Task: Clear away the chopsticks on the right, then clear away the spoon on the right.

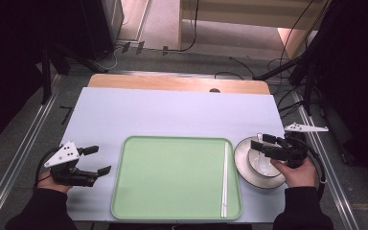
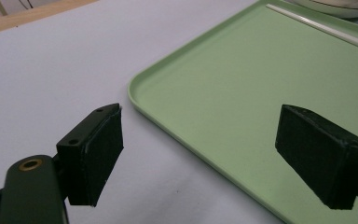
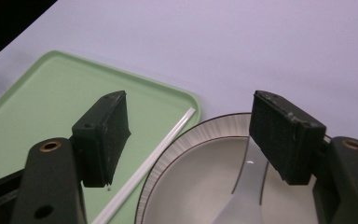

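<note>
White table (image 1: 124,110), right tongs (image 1: 263,142) over plate (image 1: 243,168)

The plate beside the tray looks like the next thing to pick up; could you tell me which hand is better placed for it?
Probably the right. The right tongs hover open directly over the plate, while the left tongs sit open across the green tray, away from it.

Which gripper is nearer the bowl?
Right. The right gripper hovers over the bowl, jaws open with nothing between them. The left gripper sits open on the far side of the green tray, well away from the bowl.
</note>
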The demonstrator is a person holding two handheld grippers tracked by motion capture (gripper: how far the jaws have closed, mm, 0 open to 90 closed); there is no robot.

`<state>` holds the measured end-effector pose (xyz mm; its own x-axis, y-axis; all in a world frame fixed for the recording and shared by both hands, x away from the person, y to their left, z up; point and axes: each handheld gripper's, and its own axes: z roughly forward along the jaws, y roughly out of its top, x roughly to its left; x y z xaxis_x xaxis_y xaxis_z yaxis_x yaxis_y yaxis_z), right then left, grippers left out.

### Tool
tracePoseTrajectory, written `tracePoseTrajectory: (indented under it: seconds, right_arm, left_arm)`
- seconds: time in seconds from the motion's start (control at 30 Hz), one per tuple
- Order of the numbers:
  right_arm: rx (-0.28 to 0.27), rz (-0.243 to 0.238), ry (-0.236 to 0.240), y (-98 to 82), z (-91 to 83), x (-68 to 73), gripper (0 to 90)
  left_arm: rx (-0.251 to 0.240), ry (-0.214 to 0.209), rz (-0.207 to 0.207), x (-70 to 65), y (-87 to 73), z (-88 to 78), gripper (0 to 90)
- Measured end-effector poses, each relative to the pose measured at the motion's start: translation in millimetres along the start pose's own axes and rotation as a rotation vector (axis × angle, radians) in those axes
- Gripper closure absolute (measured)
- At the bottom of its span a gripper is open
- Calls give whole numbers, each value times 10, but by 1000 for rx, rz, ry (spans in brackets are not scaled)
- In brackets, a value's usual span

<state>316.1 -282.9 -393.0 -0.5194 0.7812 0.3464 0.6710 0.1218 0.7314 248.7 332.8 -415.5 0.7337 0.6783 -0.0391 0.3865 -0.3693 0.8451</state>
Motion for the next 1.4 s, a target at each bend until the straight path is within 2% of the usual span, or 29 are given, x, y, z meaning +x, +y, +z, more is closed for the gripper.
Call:
tracePoseTrajectory:
  seconds: [0.5,0.67,1.03,1.23,1.4]
  right_arm:
    - [-5,49,-72,46,70,-305,360]
    - [19,73,-65,47,177,-385,408]
    - [71,100,-63,27,321,-415,542]
    - [91,119,-65,6,333,-437,635]
    - [87,136,-52,-4,312,-451,717]
  left_arm:
    - [2,2,-1,9,-9,0,151]
    - [4,2,1,4,-4,6,150]
    - [3,-1,3,3,-1,11,151]
    - [2,-1,4,2,0,8,151]
    - [-1,-1,5,1,3,9,151]
